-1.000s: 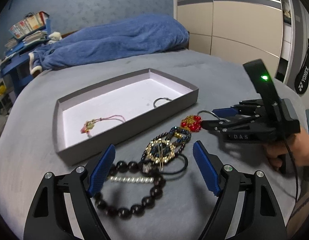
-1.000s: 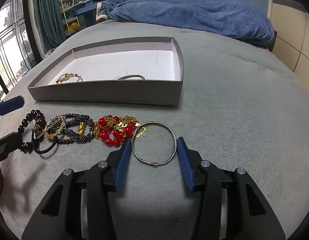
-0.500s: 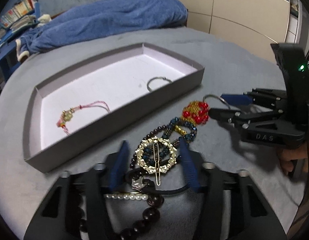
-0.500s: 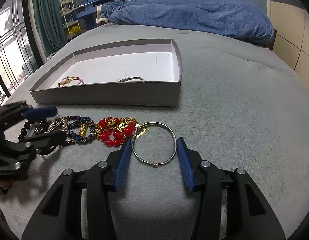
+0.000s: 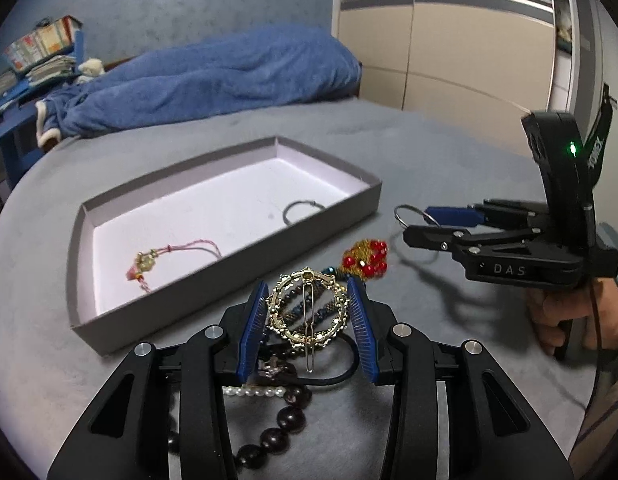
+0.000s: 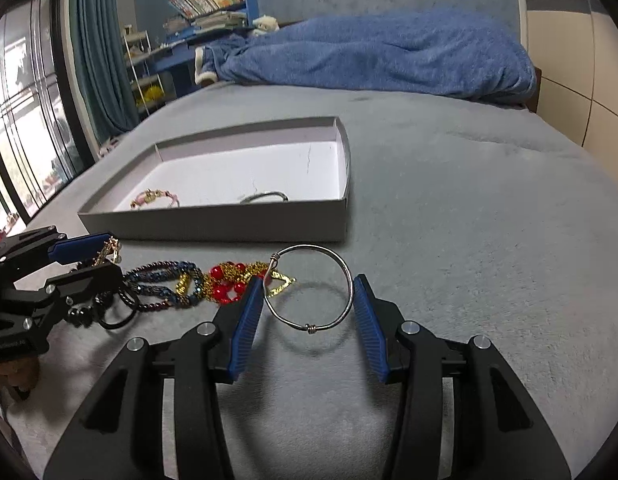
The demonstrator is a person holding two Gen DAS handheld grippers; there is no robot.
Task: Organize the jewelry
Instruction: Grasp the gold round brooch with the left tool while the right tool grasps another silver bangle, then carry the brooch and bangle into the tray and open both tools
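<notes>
My left gripper [image 5: 308,322] is shut on a gold ring-shaped hair clip [image 5: 308,312] and holds it above the jewelry pile. My right gripper [image 6: 308,308] is shut on a silver bangle [image 6: 309,288], lifted off the grey bedspread; it shows in the left wrist view [image 5: 413,220] too. A shallow grey box [image 5: 229,276] lies beyond, holding a pink cord bracelet [image 5: 169,258] and a silver ring [image 5: 303,212]. A red-and-gold bead piece [image 5: 365,260], a blue bead bracelet [image 6: 169,280], a dark bead bracelet [image 5: 277,432] and a pearl strand [image 5: 253,392] lie on the bed.
A blue blanket [image 6: 373,56] is heaped at the far side of the bed. A wardrobe [image 5: 449,40] stands to the right. A shelf with books [image 6: 213,4] and a curtained window [image 6: 33,120] are on the left. A black hair tie [image 5: 333,376] lies in the pile.
My left gripper closed on the gold hair clip and lifted it off the pile. My right gripper raised the silver bangle off the bedspread.
</notes>
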